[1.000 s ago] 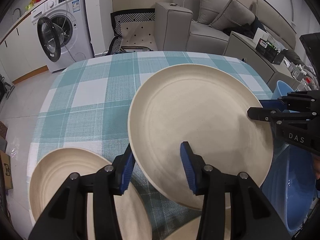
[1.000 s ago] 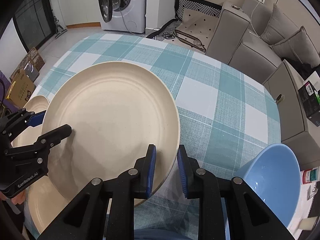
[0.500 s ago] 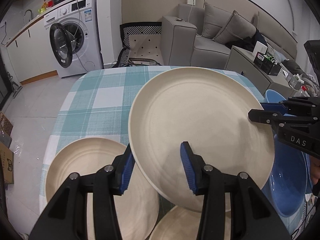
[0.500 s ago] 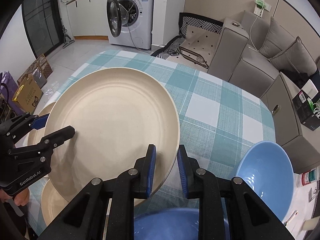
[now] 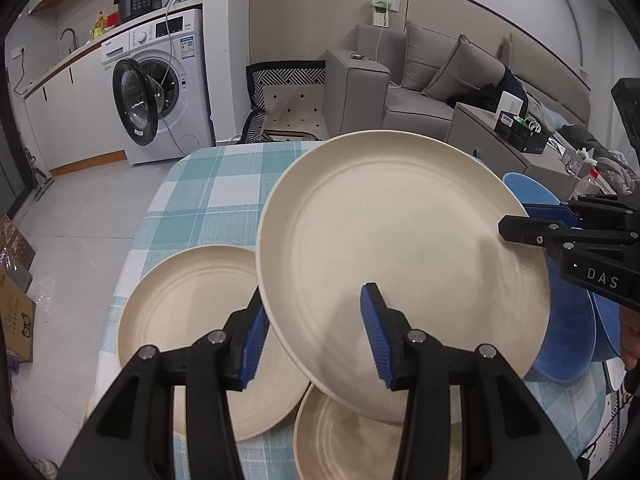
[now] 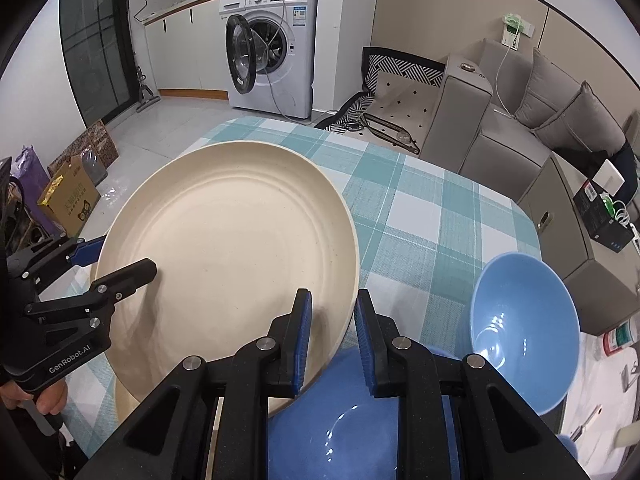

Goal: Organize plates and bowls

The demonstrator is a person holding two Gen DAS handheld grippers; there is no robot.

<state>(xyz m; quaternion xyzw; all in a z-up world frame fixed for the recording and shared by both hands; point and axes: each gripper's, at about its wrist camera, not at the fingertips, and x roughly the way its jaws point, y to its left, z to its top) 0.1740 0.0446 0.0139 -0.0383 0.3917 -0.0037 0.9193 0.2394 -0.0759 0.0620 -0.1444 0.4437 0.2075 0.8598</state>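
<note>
A large cream plate (image 5: 400, 248) hangs tilted above the checked table (image 5: 208, 200), held by both grippers. My left gripper (image 5: 314, 332) is shut on its near-left rim, one pad under and one over it. My right gripper (image 6: 330, 320) is shut on the opposite rim of the cream plate (image 6: 232, 256). Below, a second cream plate (image 5: 188, 312) and a third (image 5: 352, 440) lie on the cloth. One blue bowl (image 6: 524, 328) sits at the right and another blue bowl (image 6: 352, 432) lies under my right gripper.
A washing machine (image 5: 160, 92) with its door open stands beyond the table, and a grey sofa (image 5: 420, 80) at the back right. Cardboard boxes (image 6: 68, 196) sit on the floor to the left. A grey cabinet (image 6: 576, 232) flanks the table's right side.
Both grippers have carried the large plate up and back toward the near edge. The two lower cream plates and the blue bowls have come further into view beneath it.
</note>
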